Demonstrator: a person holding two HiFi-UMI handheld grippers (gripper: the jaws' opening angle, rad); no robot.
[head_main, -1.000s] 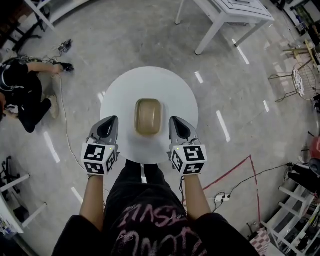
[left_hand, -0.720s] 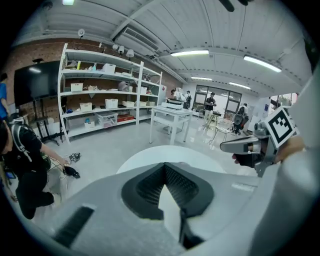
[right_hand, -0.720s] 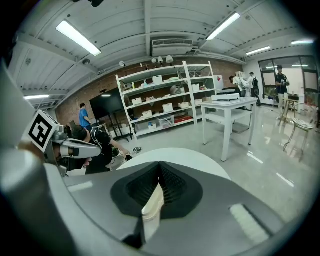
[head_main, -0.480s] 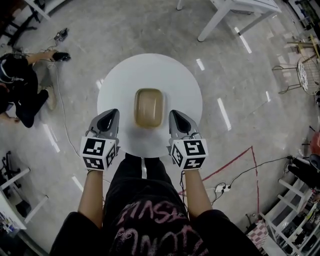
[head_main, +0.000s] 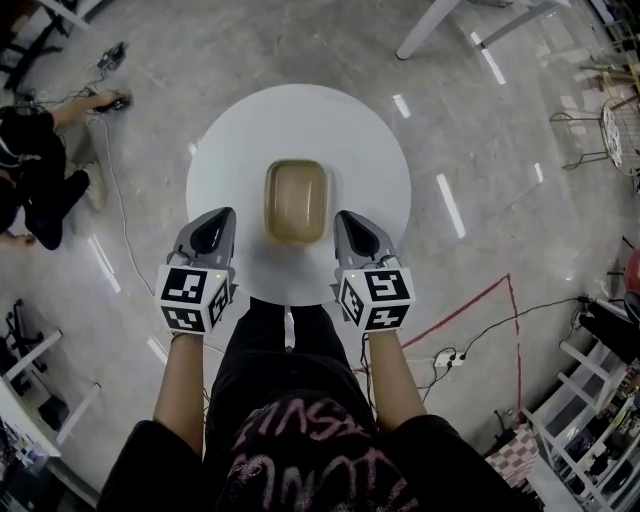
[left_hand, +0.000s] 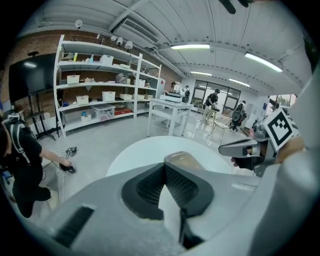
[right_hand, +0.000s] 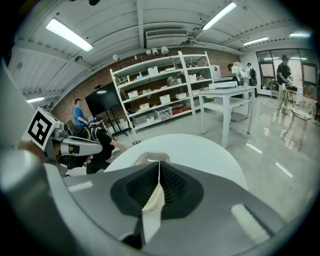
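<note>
The left gripper (head_main: 214, 232) and right gripper (head_main: 356, 230) hover over the near edge of the round white table (head_main: 300, 115). Their jaws are pressed together on nothing, flanking the tan tub (head_main: 296, 200) at its centre. It looks like an approach, and taking its rim would need the jaws parted.

The left gripper (left_hand: 164, 166) has its jaws together at the tips, with nothing between them. Just past them a tan tub (left_hand: 183, 160) sits on a round white table (left_hand: 137, 152). The right gripper (left_hand: 239, 147) shows at the right. Shelves (left_hand: 95, 95) line the far wall, and a person (left_hand: 20, 165) crouches on the floor at the left
</note>
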